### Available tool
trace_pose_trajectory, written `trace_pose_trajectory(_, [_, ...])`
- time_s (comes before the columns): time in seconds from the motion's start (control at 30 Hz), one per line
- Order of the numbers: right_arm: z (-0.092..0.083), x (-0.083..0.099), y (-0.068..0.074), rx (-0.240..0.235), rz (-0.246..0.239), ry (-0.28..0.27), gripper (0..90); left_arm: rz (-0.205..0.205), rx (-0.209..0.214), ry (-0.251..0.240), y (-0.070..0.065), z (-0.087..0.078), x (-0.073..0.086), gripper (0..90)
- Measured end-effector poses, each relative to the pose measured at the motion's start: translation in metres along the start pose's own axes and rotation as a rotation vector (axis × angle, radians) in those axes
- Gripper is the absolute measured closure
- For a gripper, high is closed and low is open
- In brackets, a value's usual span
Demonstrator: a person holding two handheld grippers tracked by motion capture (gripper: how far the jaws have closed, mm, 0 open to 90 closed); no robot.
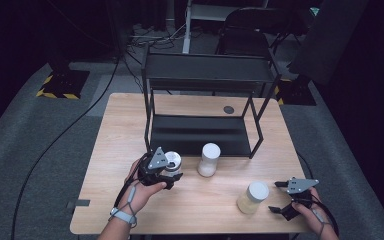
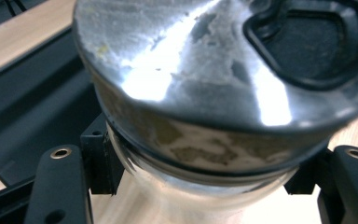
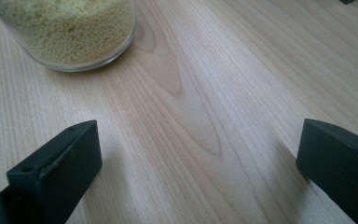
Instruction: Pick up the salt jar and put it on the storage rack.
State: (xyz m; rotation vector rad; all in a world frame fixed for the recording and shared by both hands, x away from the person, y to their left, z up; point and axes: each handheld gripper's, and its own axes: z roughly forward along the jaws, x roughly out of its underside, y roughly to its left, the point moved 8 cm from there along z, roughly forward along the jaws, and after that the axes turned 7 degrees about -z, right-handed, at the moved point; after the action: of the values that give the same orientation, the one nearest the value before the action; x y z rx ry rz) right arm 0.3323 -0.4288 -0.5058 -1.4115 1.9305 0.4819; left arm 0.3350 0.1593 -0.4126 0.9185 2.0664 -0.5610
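Glass jar (image 1: 172, 163), shiny metal lid; tilted; clamped below lid, above table.

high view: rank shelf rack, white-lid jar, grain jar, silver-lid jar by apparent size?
1. Shelf rack, by far the largest.
2. White-lid jar and grain jar: look alike, no ranking between them.
3. Silver-lid jar: looks smallest, but the left gripper clamped on it hides part, so unsure.

White jar (image 1: 209, 159) and grain jar (image 1: 253, 197) flank black shelf (image 1: 200, 132).

Left fingers (image 2: 60, 186) clamped, right fingers (image 3: 56, 172) spread
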Motion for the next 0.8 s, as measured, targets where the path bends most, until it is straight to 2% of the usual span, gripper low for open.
trace_pose_trajectory(0.47, [0.000,0.000,0.000,0.001,0.000,0.000,0.0,-0.005,-0.014,-0.013,0.026,0.008,-0.038,30.2])
trace_pose_trajectory(0.8, [0.000,0.000,0.000,0.001,0.000,0.000,0.0,-0.013,-0.049,-0.022,0.043,0.028,-0.050,30.2])
